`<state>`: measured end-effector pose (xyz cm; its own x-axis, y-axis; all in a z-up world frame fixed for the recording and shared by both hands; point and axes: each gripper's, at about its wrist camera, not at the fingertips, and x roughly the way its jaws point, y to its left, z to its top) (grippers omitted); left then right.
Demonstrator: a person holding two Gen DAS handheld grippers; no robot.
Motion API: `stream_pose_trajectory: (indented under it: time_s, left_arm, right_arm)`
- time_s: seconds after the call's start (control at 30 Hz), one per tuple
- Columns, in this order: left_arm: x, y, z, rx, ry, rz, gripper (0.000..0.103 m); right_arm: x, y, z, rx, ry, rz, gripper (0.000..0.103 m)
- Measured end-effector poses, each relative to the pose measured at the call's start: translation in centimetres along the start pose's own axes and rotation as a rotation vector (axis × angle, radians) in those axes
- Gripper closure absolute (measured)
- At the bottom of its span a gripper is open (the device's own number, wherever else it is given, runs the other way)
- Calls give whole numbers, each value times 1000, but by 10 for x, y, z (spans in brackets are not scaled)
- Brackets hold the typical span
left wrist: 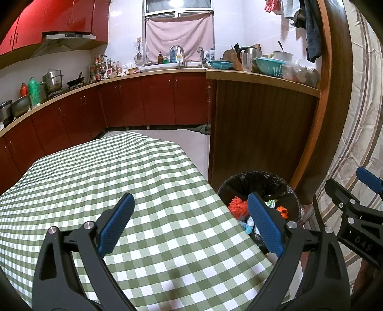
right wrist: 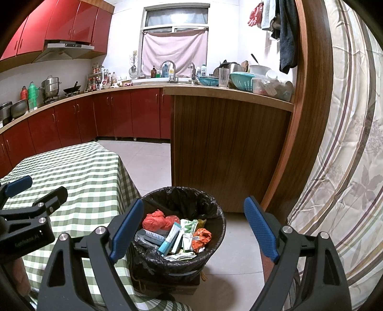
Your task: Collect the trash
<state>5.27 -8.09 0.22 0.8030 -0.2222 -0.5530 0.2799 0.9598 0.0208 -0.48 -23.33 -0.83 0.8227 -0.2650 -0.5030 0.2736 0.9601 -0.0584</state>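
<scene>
Trash [right wrist: 177, 235] lies binned below the right tool [right wrist: 191, 229].

- Bright, even indoor light; the window [left wrist: 178, 6] top glares white.
- Red cabinets [right wrist: 71, 21] carry soft glossy reflections.
- Strong fisheye bending; dark vignette in the corners.
- Both views are sharp, with faint shadows on the floor [right wrist: 148, 158].

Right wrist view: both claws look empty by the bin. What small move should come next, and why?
Probably draw the right claw back from the black-lined trash bin: it is open and empty, the wrappers lie inside, and the green checked tablecloth shows no trash. The left claw is open too.
</scene>
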Motion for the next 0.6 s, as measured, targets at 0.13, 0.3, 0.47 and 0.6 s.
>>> stream_pose_trajectory:
  time_s: [0.13, 0.3, 0.47, 0.6]
  left_arm:
    - [3, 0, 1, 0, 6, 8, 10]
    - [4, 0, 1, -1, 3, 13, 10]
    - [4, 0, 0, 3, -5, 9, 6]
    - [4, -1, -1, 11, -6, 9, 4]
  right_arm:
    - [0, 0, 0, 0, 1, -1, 20]
    - [0, 0, 0, 0, 1, -1, 20]
    - [0, 0, 0, 0, 2, 0, 20]
    - [0, 0, 0, 1, 1, -1, 20]
